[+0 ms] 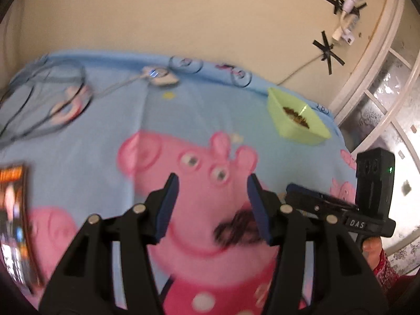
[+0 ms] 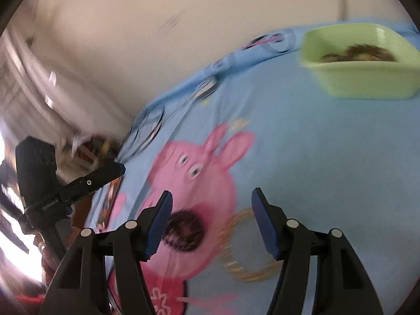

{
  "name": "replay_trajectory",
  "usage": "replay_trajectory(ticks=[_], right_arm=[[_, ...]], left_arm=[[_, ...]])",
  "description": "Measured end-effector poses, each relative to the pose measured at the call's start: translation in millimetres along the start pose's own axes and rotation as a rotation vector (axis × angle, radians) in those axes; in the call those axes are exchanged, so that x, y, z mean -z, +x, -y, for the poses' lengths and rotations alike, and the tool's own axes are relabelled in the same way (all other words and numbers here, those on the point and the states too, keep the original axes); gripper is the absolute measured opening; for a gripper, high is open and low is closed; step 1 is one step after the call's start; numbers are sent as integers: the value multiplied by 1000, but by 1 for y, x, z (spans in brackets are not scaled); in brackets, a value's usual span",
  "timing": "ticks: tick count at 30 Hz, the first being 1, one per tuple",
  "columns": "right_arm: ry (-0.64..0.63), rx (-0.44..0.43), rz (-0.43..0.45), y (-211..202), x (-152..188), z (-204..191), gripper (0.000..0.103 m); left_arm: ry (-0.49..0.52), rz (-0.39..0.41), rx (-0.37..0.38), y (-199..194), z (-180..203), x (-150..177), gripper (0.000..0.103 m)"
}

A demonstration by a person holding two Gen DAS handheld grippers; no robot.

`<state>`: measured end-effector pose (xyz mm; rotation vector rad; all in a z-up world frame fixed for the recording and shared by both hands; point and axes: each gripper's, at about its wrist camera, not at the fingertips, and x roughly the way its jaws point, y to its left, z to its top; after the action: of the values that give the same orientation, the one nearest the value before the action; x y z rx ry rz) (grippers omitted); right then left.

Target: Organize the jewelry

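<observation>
From the left wrist view, far off to the left of the left gripper (image 1: 212, 204), a glossy printed packet (image 1: 14, 215) lies at the edge of the blue cartoon bedsheet (image 1: 110, 120), and beyond it, further up the sheet, sits a loose tangle of dark cords (image 1: 44, 97) with a white cable plug (image 1: 160, 77) to their right. The left gripper's jaws stand spread with nothing pinched; the pink pig print (image 1: 199, 183) fills the gap. Just inside the right-hand finger, low in the gap, lies a dark beaded piece of jewelry (image 1: 236, 231) (blurred, so its exact form cannot be told), resting on the sheet. Ahead and well to the right sits a light green tray (image 1: 296, 128) with brownish jewelry heaped in it. At the far right the right gripper (image 1: 299, 191) shows side-on, a hand (image 1: 372, 246) under its handle.

From the right wrist view, the left gripper appears far to the left. The right gripper (image 2: 212, 225) is also spread apart and grips nothing. Beside its left finger lies the dark round jewelry piece (image 2: 183, 231), and between the fingers, nearer the right one, a gold chain (image 2: 244, 252) curls on the sheet, touching neither pad as far as the blur allows. The green tray stands ahead, up to the right.
</observation>
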<state>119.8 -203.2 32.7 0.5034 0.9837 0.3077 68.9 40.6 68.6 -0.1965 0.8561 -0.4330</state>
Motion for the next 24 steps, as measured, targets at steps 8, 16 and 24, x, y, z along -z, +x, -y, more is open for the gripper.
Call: replay_trajectory(ticks=[8, 16, 24], right_arm=[[-211, 251, -46, 12, 12, -23, 0], [-113, 251, 97, -33, 4, -5, 0], [-124, 308, 45, -42, 42, 11, 37]], left_arm=[[-24, -68, 24, 5, -15, 37, 52], [111, -88, 76, 23, 32, 34, 52], [108, -198, 88, 60, 41, 34, 16]])
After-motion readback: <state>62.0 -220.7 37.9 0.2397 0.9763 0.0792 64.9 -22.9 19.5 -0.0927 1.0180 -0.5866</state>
